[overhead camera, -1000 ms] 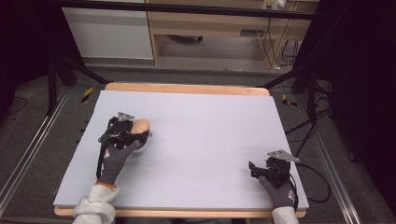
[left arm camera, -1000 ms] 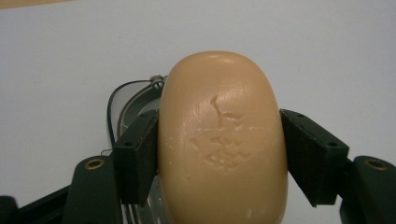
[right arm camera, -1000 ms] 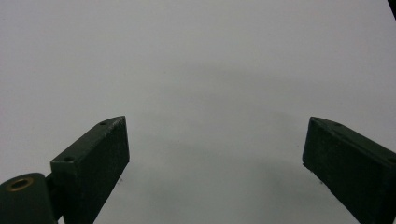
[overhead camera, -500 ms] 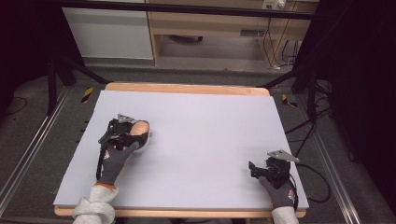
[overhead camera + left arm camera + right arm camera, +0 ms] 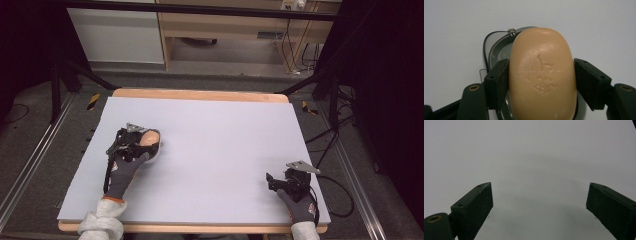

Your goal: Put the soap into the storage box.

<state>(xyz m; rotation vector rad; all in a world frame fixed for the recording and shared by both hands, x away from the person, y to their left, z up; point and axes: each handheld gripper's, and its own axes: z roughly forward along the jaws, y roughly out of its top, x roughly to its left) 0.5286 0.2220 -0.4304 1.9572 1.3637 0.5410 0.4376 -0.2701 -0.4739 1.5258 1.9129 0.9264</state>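
Note:
A tan oval soap bar (image 5: 542,75) sits between the two black jaws of my left gripper (image 5: 541,80), which is shut on its sides. Under the bar lies a grey soap dish (image 5: 495,47), its rim showing past the bar's far end. In the high view the soap bar (image 5: 149,138) and left gripper (image 5: 136,145) are at the table's left middle, held by a gloved hand. My right gripper (image 5: 273,181) rests near the front right corner, and its jaws stand wide open over bare mat, with the right gripper (image 5: 539,202) holding nothing.
A pale grey mat (image 5: 225,130) covers a wooden table (image 5: 200,95). Beyond the far edge stand a cabinet and shelf (image 5: 220,30). Cables (image 5: 340,200) trail off the right side. Black frame legs (image 5: 60,85) flank the table.

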